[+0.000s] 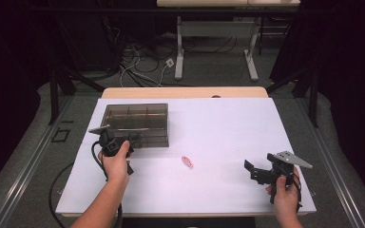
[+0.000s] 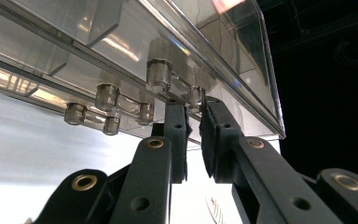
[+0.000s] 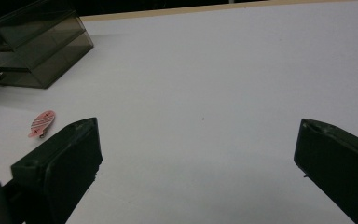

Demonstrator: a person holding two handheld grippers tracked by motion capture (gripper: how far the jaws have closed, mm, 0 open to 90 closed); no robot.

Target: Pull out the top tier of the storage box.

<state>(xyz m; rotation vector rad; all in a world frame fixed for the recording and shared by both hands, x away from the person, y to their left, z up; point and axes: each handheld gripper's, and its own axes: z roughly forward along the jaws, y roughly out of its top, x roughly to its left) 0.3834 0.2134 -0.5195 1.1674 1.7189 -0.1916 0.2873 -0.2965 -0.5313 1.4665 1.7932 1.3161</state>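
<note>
Left gripper (image 2: 193,109) had its black jaws nearly together at the front edge of the clear smoky compartment box (image 1: 137,124), pinching a small latch knob (image 2: 195,96) on the lid's rim. That box sat at the far left of the white tabletop (image 1: 218,128), its dividers visible through the closed lid. A small pink, striped fish-shaped piece (image 1: 187,161) lay on the tabletop near the middle, well apart from the box and between the two hands. Right gripper (image 1: 256,172) rested low at the near right, held by the right hand (image 1: 285,197), its jaws spread wide with nothing between them.
</note>
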